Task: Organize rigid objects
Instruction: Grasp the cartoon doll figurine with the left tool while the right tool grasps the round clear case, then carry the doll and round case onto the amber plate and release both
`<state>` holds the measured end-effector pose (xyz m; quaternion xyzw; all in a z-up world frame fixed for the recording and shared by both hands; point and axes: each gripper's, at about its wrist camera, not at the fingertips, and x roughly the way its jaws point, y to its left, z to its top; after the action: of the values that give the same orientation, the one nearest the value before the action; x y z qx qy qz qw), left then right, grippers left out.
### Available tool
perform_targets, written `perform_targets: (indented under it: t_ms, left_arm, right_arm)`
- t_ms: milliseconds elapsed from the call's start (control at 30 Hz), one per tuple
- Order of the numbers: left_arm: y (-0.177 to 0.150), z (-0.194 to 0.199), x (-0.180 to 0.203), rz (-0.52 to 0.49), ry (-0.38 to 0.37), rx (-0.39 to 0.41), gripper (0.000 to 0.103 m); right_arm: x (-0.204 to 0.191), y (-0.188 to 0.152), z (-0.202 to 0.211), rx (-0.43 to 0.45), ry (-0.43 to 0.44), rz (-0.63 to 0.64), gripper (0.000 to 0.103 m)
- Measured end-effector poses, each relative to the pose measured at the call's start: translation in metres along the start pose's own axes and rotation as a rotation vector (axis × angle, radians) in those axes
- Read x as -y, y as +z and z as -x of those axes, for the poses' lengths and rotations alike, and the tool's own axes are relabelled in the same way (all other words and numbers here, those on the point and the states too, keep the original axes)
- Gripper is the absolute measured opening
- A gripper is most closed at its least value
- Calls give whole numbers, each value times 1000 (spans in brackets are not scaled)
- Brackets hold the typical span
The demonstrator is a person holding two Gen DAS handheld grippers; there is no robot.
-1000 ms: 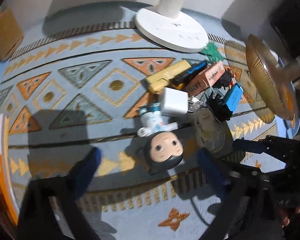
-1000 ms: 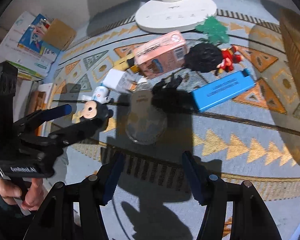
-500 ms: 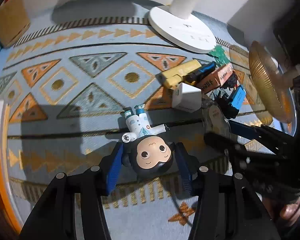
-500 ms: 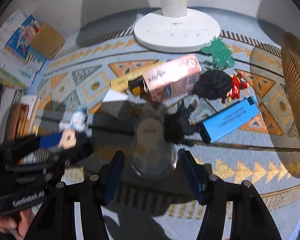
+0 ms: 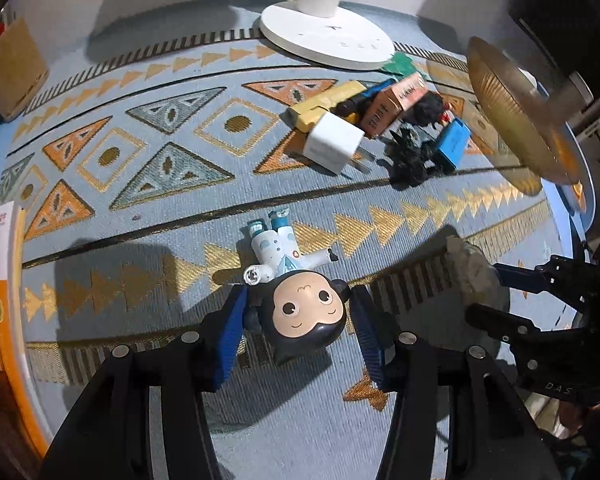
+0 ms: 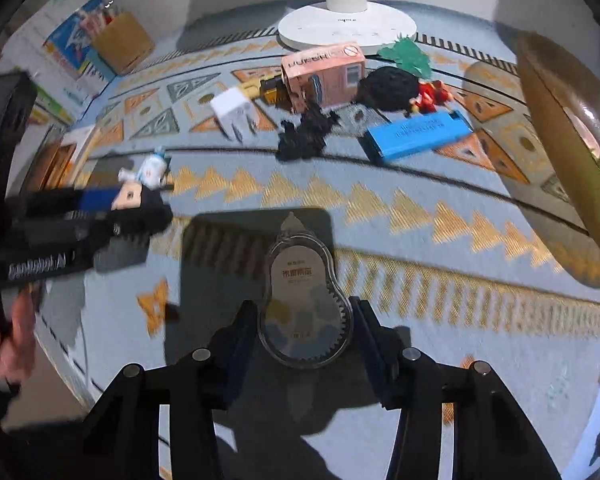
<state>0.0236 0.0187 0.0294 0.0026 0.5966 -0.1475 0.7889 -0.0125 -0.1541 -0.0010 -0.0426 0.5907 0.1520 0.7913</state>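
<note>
My left gripper (image 5: 298,330) is shut on the black head of a big-headed astronaut figurine (image 5: 296,296), whose white body points away from me. My right gripper (image 6: 306,330) is shut on a clear pear-shaped correction tape dispenser (image 6: 302,296) and holds it above the rug; it also shows at the right of the left wrist view (image 5: 476,276). The left gripper with the figurine (image 6: 140,196) shows blurred at the left of the right wrist view.
On the patterned rug (image 5: 140,160) lie a white charger cube (image 5: 332,142), a yellow and black item (image 5: 328,102), a pink box (image 6: 324,76), a black figure (image 6: 304,136), a blue lighter (image 6: 418,134) and a green piece (image 6: 406,54). A white fan base (image 5: 328,36) stands behind. A gold ribbed dish (image 5: 516,116) is at the right.
My left gripper closed on the figurine's head and pulled it back from the pile. My right gripper closed on the tape dispenser and lifted it away toward me.
</note>
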Motion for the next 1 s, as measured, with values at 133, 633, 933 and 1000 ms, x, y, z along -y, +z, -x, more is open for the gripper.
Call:
perform_targets:
  t_ms: [133, 633, 933, 1000]
  left_arm:
    - [2, -1, -4, 38, -33, -7, 66]
    - [1, 12, 3, 90, -25, 39, 49]
    - [34, 65, 52, 39, -68, 180, 49]
    - [43, 80, 72, 19, -89, 230, 49]
  right_arm:
    - [-4, -1, -4, -11, -9, 8, 60]
    - [-17, 4, 13, 22, 135, 15, 48]
    - [42, 12, 98, 181, 242, -116, 48]
    - [59, 13, 122, 228, 222, -133, 48]
